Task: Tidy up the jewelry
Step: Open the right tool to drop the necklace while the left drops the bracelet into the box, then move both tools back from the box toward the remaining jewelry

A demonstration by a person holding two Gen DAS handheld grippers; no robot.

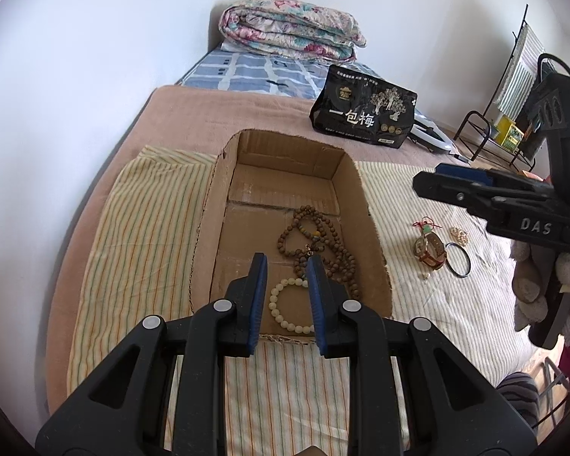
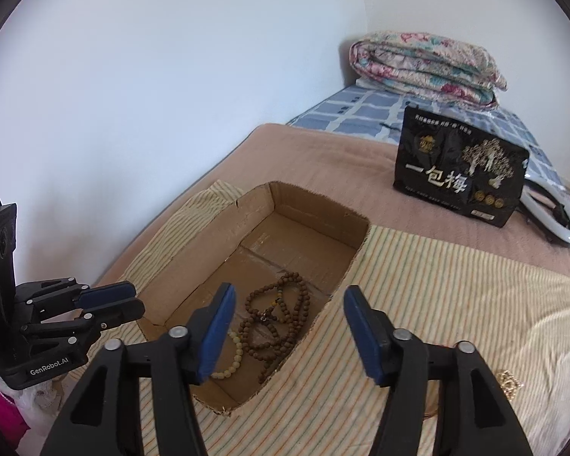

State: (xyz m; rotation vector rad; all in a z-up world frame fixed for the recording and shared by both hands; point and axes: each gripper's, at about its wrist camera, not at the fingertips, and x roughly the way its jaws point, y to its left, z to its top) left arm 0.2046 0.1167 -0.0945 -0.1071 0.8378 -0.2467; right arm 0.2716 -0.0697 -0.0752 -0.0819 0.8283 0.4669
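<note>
Jewelry is split between two places: a long brown wooden bead strand (image 1: pixel 319 243) and a pale cream bead bracelet (image 1: pixel 290 306) already lie on the floor of the shallow open cardboard box (image 1: pixel 205 228), while a brown-strapped wristwatch (image 1: pixel 431 251), a thin dark bangle ring (image 1: pixel 458 265), a small red-corded green charm (image 1: pixel 426 227) and a little cluster of pale beads (image 1: pixel 459 235) sit loose on the striped cloth (image 1: pixel 437 296) spread over the bed, to the right of the box.

Both claws hold nothing. The left claw (image 1: pixel 285 296) hangs over the near end of the box with its blue pads a narrow gap apart, the cream bracelet showing between them but untouched. The right claw (image 2: pixel 288 336) stands wide open above the box's right wall.

The loose pieces lie on the right claw's side, so that hand is probably the nearer one for the next pick; the watch lies with its strap running roughly away from the viewer.

Only the left wrist view shows the watch, bangle and charm. The right wrist view shows just a gold-coloured chain piece (image 2: pixel 509 383) at its lower right edge.
</note>
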